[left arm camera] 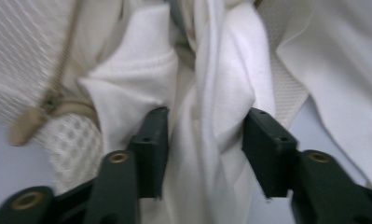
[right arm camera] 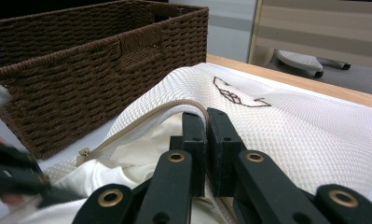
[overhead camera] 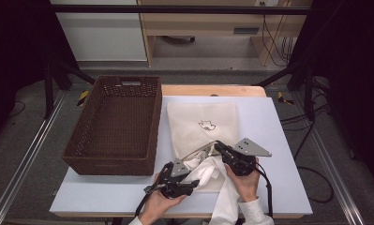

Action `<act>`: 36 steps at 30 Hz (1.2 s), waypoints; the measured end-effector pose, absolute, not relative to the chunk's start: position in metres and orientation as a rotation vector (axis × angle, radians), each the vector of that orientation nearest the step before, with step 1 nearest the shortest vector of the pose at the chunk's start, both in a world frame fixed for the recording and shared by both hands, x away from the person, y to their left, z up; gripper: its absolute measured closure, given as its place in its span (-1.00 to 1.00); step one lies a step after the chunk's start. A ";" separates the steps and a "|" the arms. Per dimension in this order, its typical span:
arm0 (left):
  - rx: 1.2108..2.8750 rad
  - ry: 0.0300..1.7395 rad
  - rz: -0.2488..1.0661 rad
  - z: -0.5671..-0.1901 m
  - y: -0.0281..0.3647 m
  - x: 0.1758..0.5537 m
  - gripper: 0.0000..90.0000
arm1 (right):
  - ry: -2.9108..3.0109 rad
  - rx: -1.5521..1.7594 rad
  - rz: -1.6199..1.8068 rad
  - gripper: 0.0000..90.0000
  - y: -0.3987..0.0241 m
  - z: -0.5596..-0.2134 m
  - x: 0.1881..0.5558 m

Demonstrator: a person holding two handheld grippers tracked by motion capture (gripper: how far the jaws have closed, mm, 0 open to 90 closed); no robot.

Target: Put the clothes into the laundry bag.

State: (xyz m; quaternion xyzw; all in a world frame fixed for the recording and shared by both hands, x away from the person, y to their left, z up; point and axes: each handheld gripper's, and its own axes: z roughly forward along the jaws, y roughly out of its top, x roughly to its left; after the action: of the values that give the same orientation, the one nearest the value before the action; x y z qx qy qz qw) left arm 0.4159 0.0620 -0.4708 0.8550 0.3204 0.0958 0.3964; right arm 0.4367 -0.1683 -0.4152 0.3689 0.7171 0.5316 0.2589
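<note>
- The right gripper [right arm camera: 206, 116] is pinching the zipped rim of the mesh laundry bag [right arm camera: 286, 126], its fingers [right arm camera: 223, 149] pressed together on the edge and lifting the opening; in the high view this gripper [overhead camera: 220, 147] is sitting at the bag's [overhead camera: 203, 112] near end.
- The left gripper [left arm camera: 204, 135] is standing half open around a bunched fold of white garment [left arm camera: 221, 93]; its fingers [left arm camera: 151, 149] are lying on either side of the cloth, not clearly pressing it; the cloth is running between them towards the bag's mouth.
- In the high view the left gripper [overhead camera: 194, 183] is lying low at the counter's [overhead camera: 278, 140] near edge, just beside the garment [overhead camera: 208, 171]; part of the garment is trailing off the near edge past the person's sleeve.
- The bag is lying flat on the pale counter, just right of the brown wicker basket [overhead camera: 114, 126]; a small line drawing is showing on its top face.
- The zip pull is hanging near the open corner in the right gripper view.
</note>
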 end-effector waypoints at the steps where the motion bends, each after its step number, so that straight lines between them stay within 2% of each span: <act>1: 2.187 0.818 0.251 -0.474 0.059 0.418 0.38 | 1.945 1.000 1.439 0.93 -0.168 -0.415 0.437; 4: 2.187 0.837 0.253 -0.470 0.051 0.422 0.75 | 1.948 0.998 1.437 0.94 -0.168 -0.415 0.437; 6: 2.173 0.813 0.258 -0.462 0.044 0.421 0.80 | 1.943 1.002 1.444 0.93 -0.169 -0.415 0.437; 12: 2.115 0.764 0.279 -0.443 0.021 0.432 0.81 | 1.940 1.010 1.466 0.94 -0.170 -0.414 0.436; 14: 2.114 0.761 0.350 -0.443 0.012 0.441 0.81 | 1.937 1.009 1.471 0.94 -0.171 -0.414 0.436; 20: 2.096 0.842 0.423 -0.472 0.006 0.473 0.78 | 1.936 1.009 1.513 0.94 -0.174 -0.412 0.435; 23: 2.070 0.861 0.453 -0.475 0.005 0.474 0.75 | 1.952 1.004 1.505 0.94 -0.172 -0.413 0.435; 25: 2.062 0.841 0.440 -0.473 0.007 0.468 0.65 | 1.950 1.006 1.505 0.94 -0.172 -0.413 0.436; 30: 2.010 0.767 0.345 -0.459 0.019 0.443 0.06 | 1.939 1.014 1.498 0.93 -0.175 -0.413 0.436; 32: 2.003 0.733 0.347 -0.452 0.022 0.432 -0.11 | 1.934 1.020 1.496 0.93 -0.175 -0.413 0.436; 36: 1.985 0.687 0.327 -0.442 0.025 0.407 -0.27 | 1.929 1.024 1.497 0.93 -0.176 -0.412 0.436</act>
State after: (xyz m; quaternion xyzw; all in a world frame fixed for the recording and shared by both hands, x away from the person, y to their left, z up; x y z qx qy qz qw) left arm 0.4068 0.0251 -0.4421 0.8160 0.2823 0.1344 0.4861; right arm 0.4363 -0.1756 -0.4124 0.3749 0.7064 0.5483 0.2446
